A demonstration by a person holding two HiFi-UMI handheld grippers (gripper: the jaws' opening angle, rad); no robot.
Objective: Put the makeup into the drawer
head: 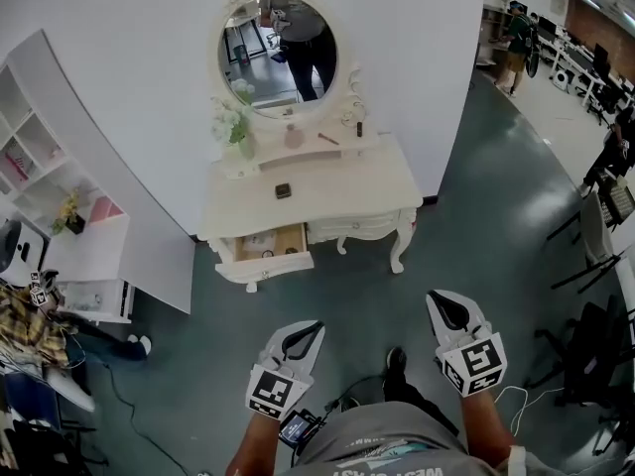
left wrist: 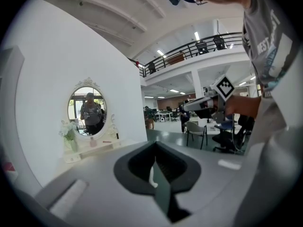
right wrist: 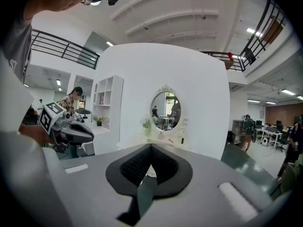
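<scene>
A white vanity table [head: 347, 181] with an oval mirror [head: 277, 56] stands against the white wall, well ahead of me. Its left drawer [head: 266, 246] is pulled open, with small items inside. A small dark makeup compact [head: 283, 190] lies on the tabletop. A pink bottle [head: 294, 137] and a dark lipstick [head: 359, 128] stand on the raised shelf under the mirror. My left gripper [head: 317, 325] and right gripper [head: 433, 297] hover low over the floor, far short of the table, both shut and empty. The vanity [left wrist: 90, 143] appears small in the left gripper view and beyond the shut jaws in the right gripper view [right wrist: 163, 136].
A white shelf unit [head: 60, 167] stands at the left, with a person in a plaid shirt [head: 30, 330] beside it. Chairs [head: 595, 236] and desks fill the right side. A vase of flowers [head: 233, 127] sits on the vanity's left. A cable [head: 129, 415] runs over the floor.
</scene>
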